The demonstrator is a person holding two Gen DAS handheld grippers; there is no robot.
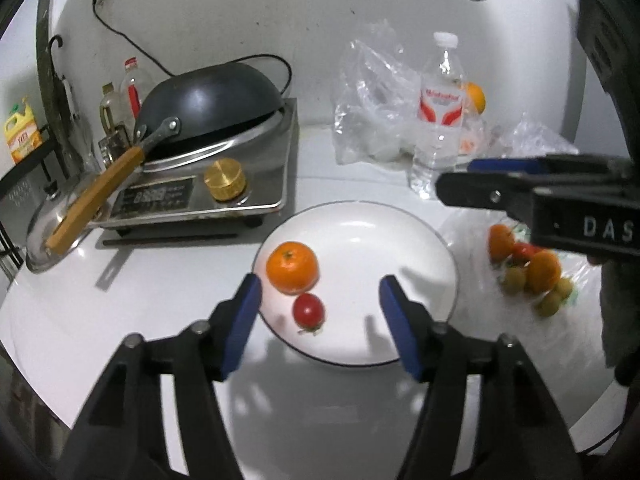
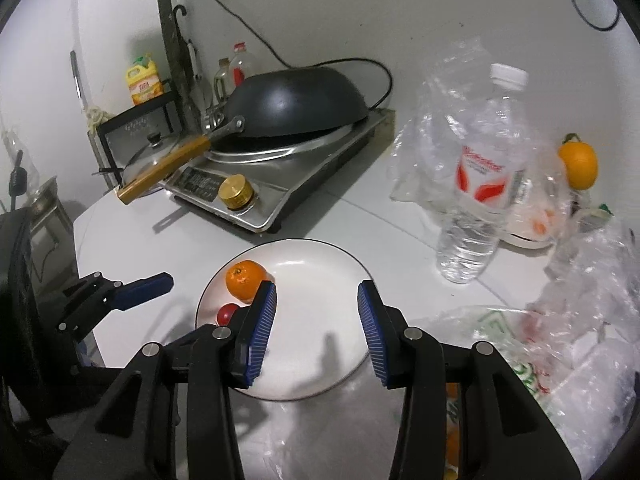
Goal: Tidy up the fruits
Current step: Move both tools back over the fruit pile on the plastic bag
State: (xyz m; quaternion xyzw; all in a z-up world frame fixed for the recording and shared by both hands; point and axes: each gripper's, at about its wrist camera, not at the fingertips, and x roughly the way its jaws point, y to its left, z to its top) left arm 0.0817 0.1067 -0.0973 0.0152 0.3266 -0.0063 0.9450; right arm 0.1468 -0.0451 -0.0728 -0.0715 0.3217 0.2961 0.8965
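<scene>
White counter (image 1: 168, 300) against a white wall; plate (image 1: 420, 240) bears fruit; both grippers' jaws apart, empty.

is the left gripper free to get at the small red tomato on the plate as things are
Probably yes. The left gripper stands open with nothing between its pads, and the tomato lies bare near the plate edge closest to it. The orange beside it touches or nearly touches it, so room is tight on that side.

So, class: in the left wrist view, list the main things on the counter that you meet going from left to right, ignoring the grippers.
Wok handle → brass knob → orange on the plate → water bottle → fruit pile on plastic.
</scene>
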